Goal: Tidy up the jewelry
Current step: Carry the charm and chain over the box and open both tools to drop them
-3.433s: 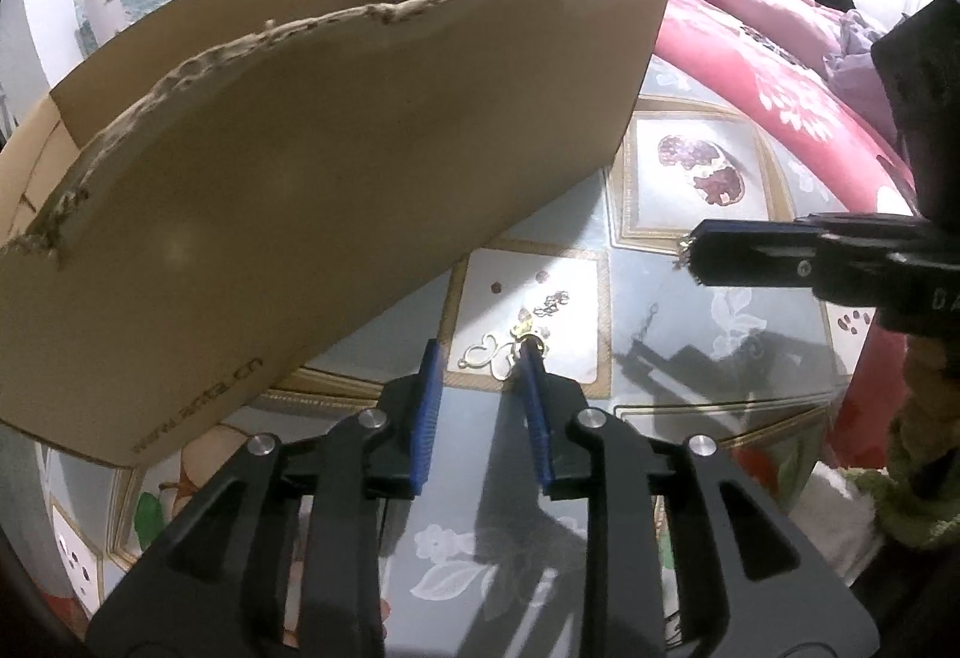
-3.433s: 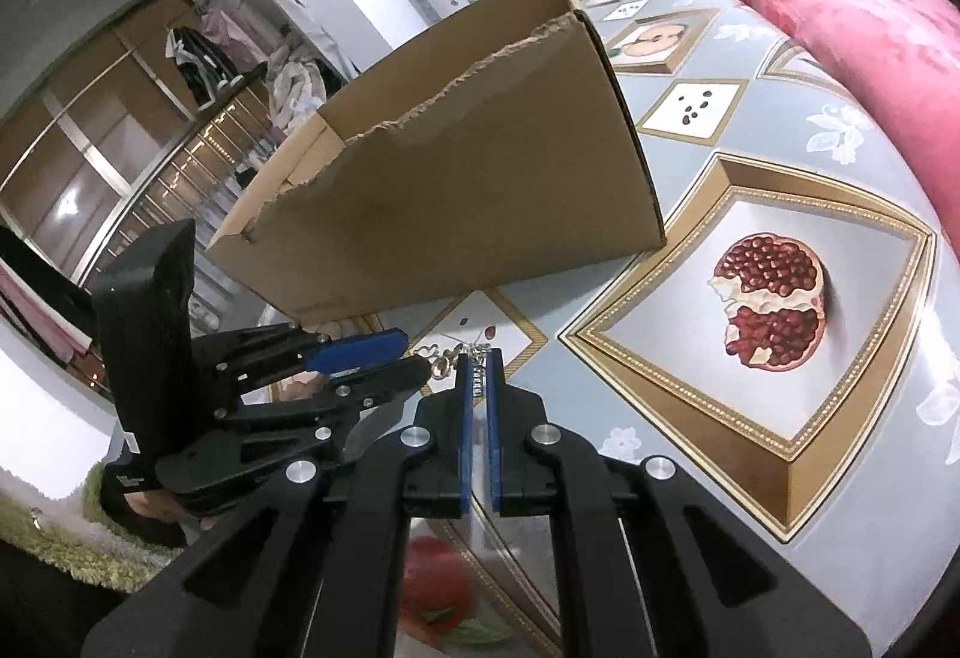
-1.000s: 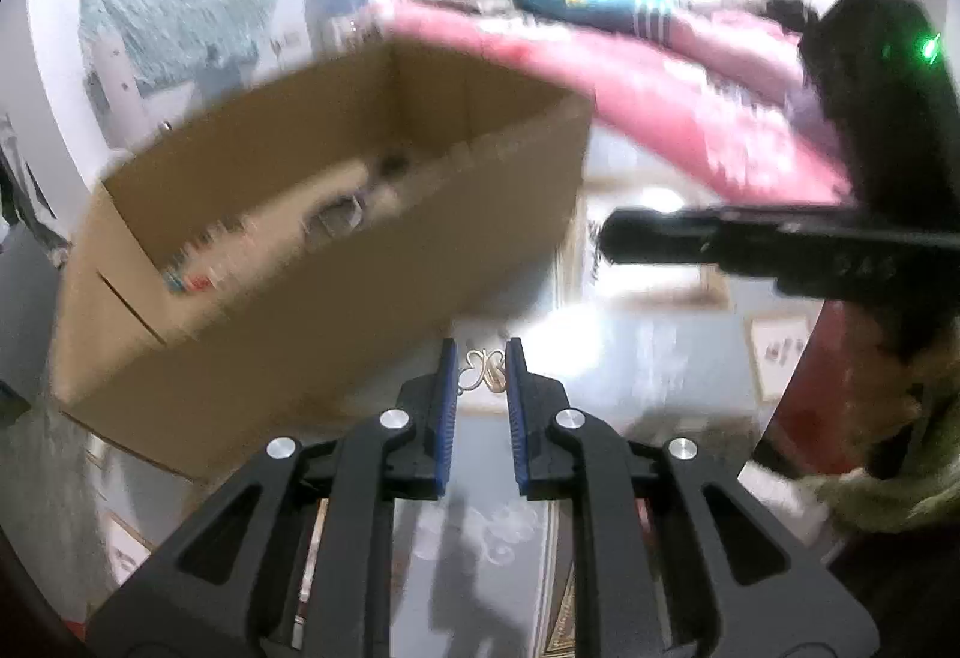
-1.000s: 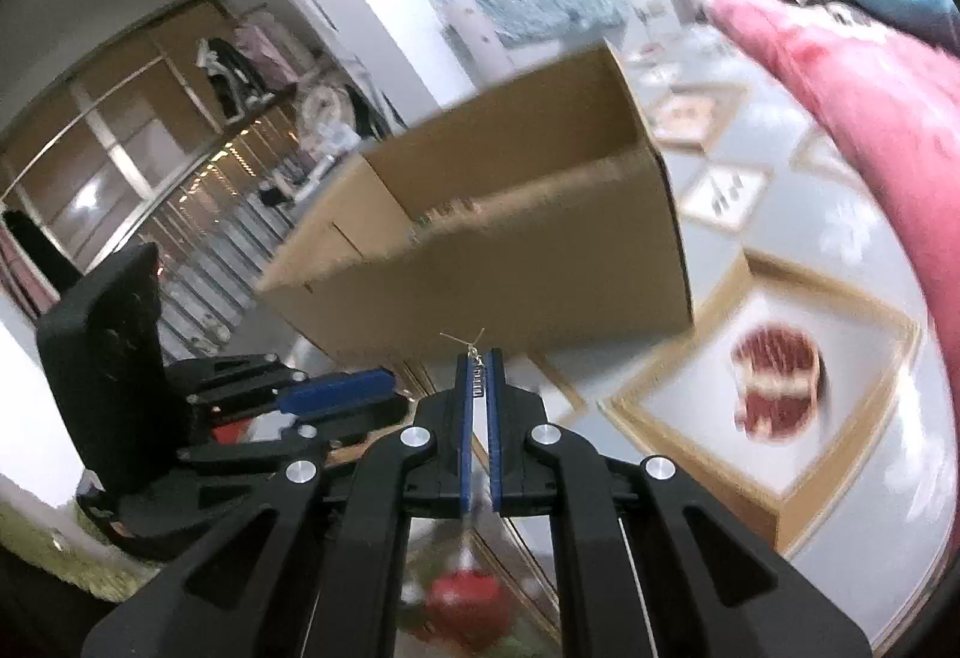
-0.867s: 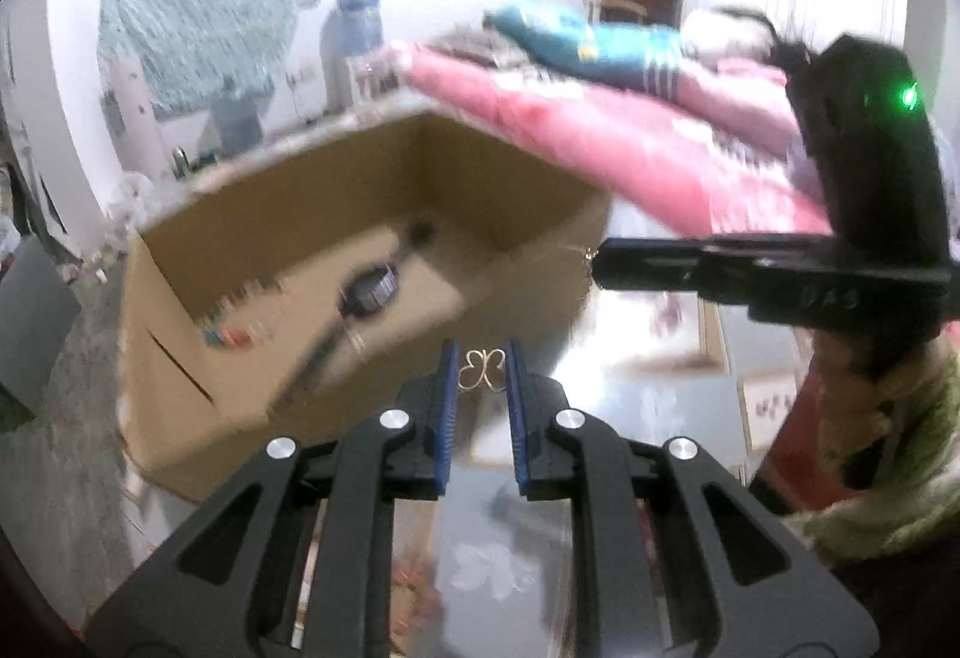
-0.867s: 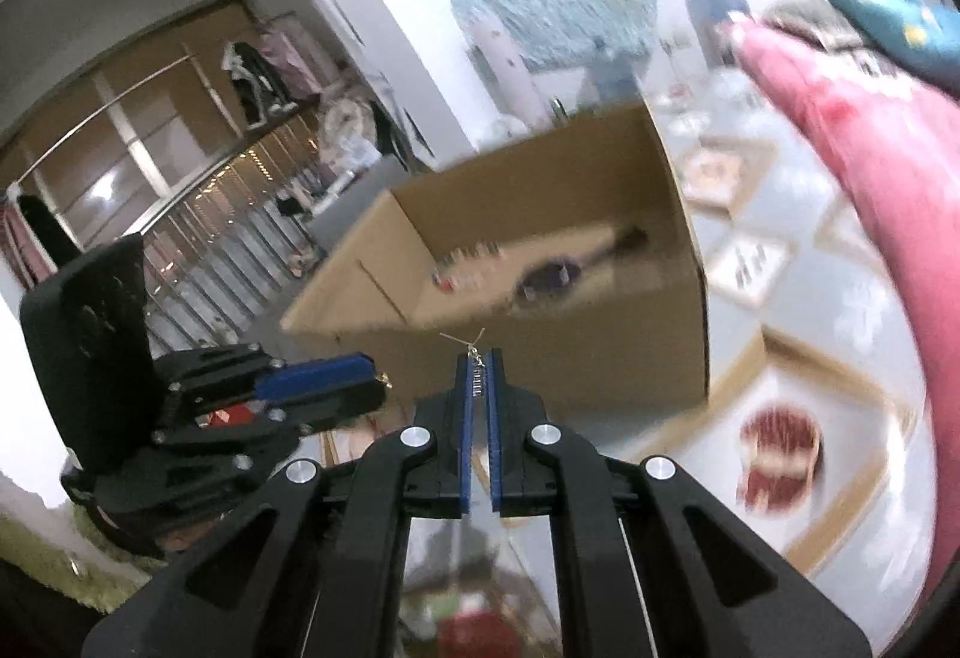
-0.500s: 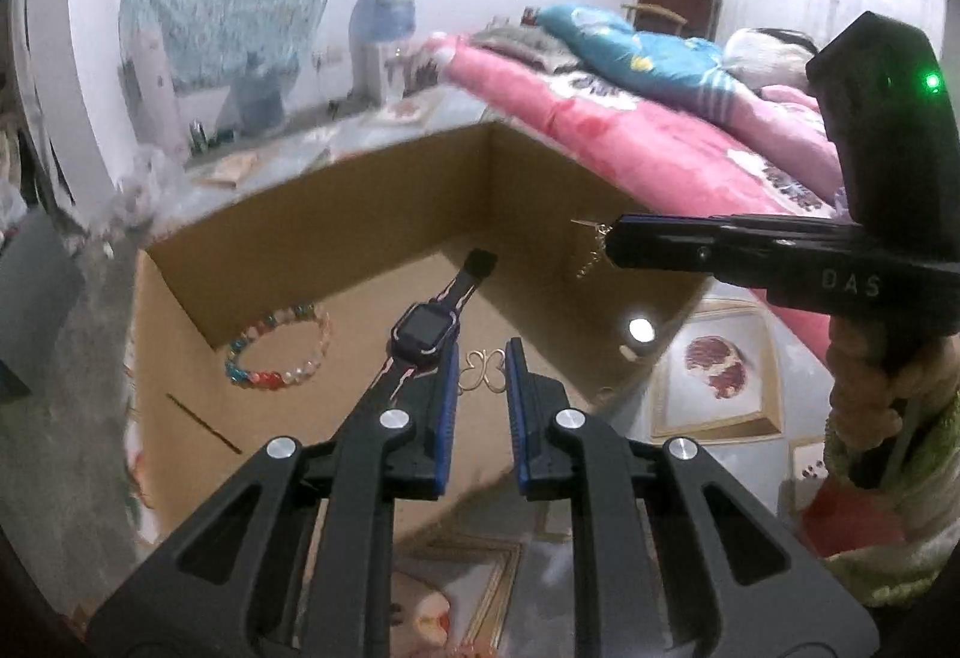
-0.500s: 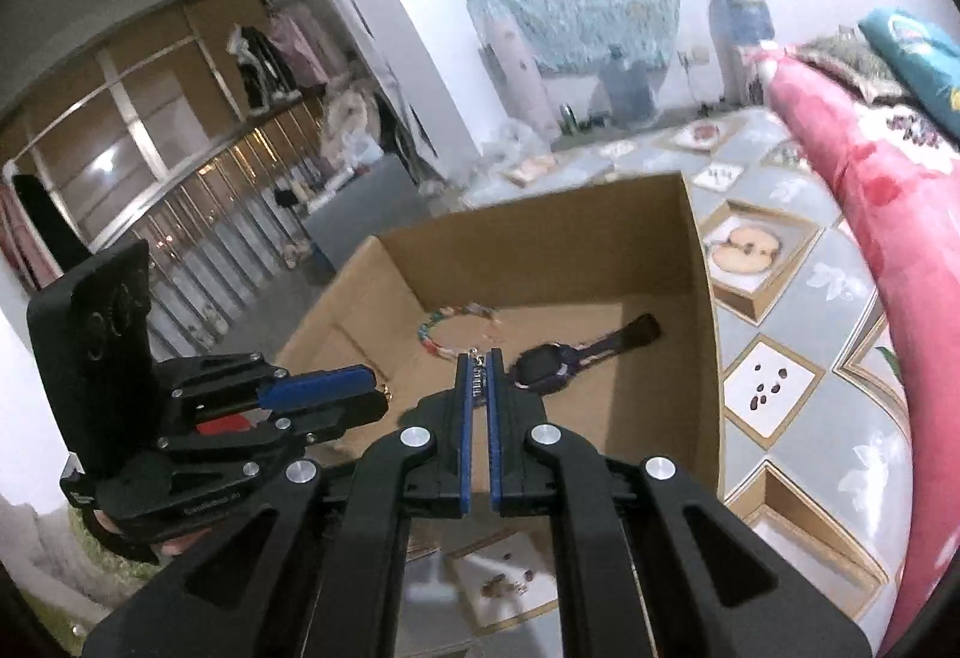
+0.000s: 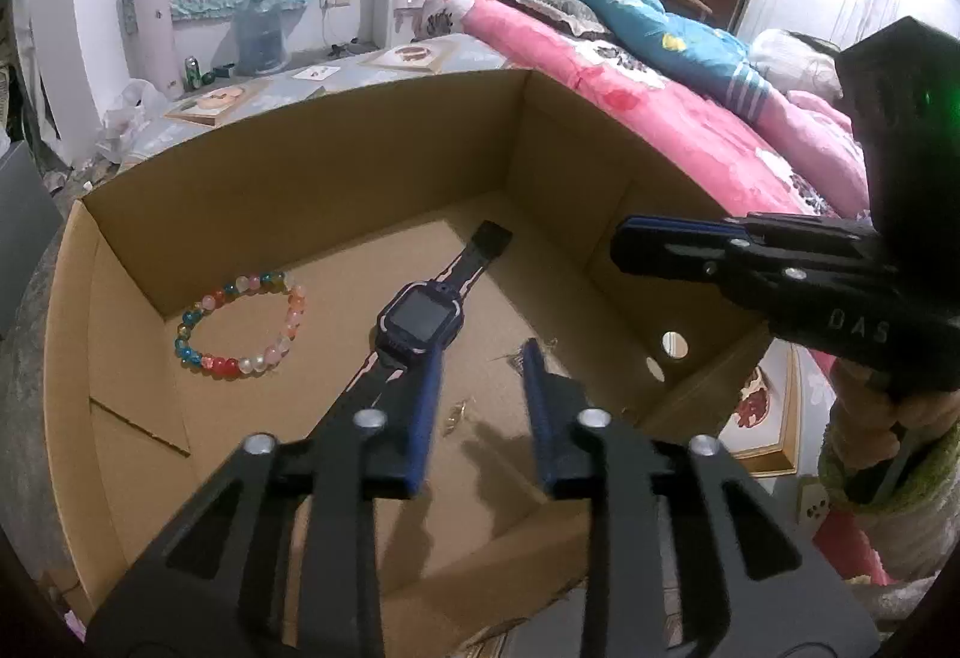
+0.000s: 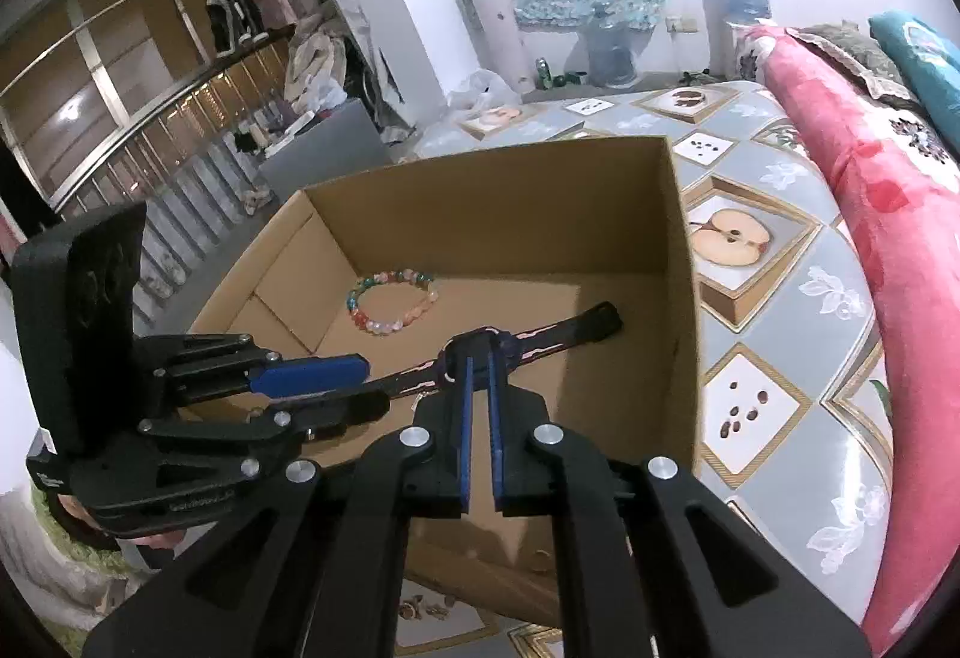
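Note:
An open cardboard box [image 9: 312,166] [image 10: 678,262] holds a colourful bead bracelet [image 9: 240,325] [image 10: 393,301] and a dark smartwatch [image 9: 420,316] [image 10: 576,328]. Two small gold earrings [image 9: 459,412] lie on the box floor near the watch. My left gripper [image 9: 480,388] [image 10: 336,388] hovers over the box, open and empty. My right gripper [image 10: 479,400] [image 9: 624,238] hovers over the box's right side, its jaws slightly apart and empty.
The box stands on a table with a fruit-print cloth [image 10: 780,334]. More small jewelry [image 10: 426,607] lies on the cloth in front of the box. A pink quilt [image 10: 888,190] lies to the right. Railings and a cabinet stand to the left.
Both grippers have risen from the table to above the box. The left gripper has opened and dropped its gold earring; the right gripper has parted and its earring is gone.

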